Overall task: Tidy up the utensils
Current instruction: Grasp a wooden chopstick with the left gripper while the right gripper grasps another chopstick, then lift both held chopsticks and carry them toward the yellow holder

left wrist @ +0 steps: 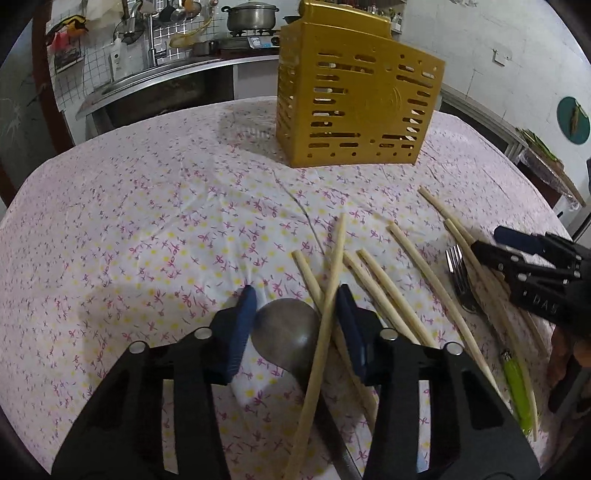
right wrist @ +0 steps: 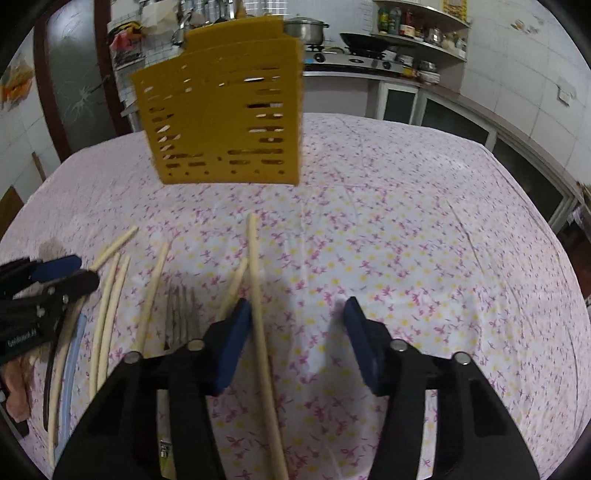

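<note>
Spoon (left wrist: 286,328) bowl round, dull metal; chopsticks (left wrist: 384,291) pale, tapered.

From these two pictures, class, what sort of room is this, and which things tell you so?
Most likely a home kitchen. A lidded metal pot sits on a stove, a sink tap stands by the tiled wall, and chopsticks lie on a cloth-covered table.

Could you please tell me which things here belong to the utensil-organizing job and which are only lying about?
Job:
yellow slotted holder
loose chopsticks
spoon
fork
green-handled utensil
left gripper
right gripper

Lying about:
steel pot
black pan
shelf bottles
</note>
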`<action>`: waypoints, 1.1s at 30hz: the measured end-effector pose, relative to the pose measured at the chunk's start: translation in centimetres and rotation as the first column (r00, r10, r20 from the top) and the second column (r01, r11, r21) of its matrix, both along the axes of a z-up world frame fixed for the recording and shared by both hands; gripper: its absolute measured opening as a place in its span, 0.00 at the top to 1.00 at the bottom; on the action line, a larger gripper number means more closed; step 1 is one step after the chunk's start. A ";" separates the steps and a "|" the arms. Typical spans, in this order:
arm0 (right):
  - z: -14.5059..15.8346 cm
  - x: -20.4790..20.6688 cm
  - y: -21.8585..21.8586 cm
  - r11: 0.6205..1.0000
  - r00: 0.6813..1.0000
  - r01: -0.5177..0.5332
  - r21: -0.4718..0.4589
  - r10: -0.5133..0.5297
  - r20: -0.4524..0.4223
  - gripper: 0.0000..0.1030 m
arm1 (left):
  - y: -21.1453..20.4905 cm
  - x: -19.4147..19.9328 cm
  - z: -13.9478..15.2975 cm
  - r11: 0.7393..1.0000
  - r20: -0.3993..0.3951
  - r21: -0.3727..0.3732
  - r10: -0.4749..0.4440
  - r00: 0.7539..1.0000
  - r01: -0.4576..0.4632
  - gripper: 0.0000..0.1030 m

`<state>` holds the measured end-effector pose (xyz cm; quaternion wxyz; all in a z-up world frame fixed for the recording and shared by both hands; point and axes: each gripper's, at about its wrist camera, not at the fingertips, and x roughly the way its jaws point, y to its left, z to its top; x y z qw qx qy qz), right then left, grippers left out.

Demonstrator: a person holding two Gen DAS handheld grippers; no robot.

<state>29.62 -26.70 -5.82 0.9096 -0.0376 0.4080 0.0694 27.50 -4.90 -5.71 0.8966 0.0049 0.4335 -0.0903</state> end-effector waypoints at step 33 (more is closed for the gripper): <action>0.4 2.3 0.9 1.000 0.998 -0.024 0.002 0.024 -0.051 0.82 | 2.4 2.1 0.2 0.995 -0.080 -0.068 0.063 0.995 -0.068 0.96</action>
